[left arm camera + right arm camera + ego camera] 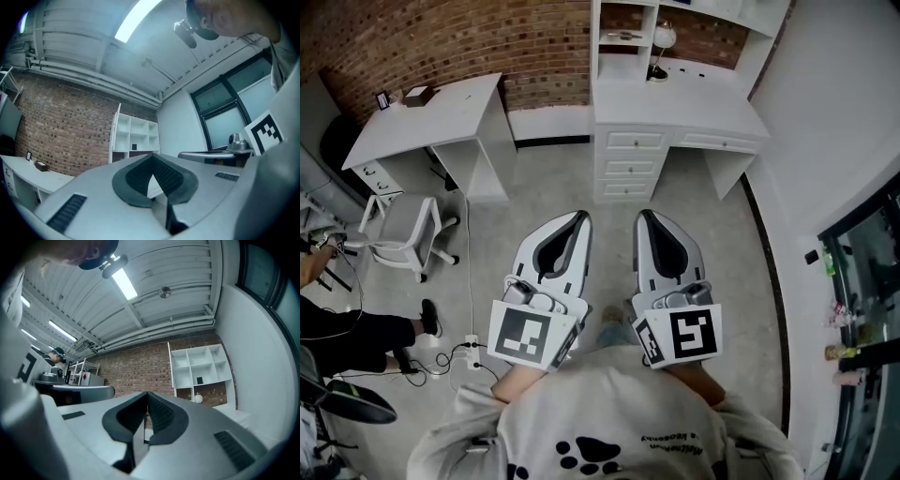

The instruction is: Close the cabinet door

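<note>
Jaws clenched empty on left gripper (584, 217) and right gripper (643, 216), white desk (675, 118) well ahead, office chair (405, 228) leftward.

Open passage straight ahead of left gripper (581, 217) and right gripper (645, 216), over grey speckled floor (553, 183). Blocked at far end by white drawer desk with shelf hutch (675, 120). Left side crowded: white table (441, 112), white swivel chair (405, 230), black floor cables (457, 356). Right side shut off by plain white wall (834, 122).
</note>
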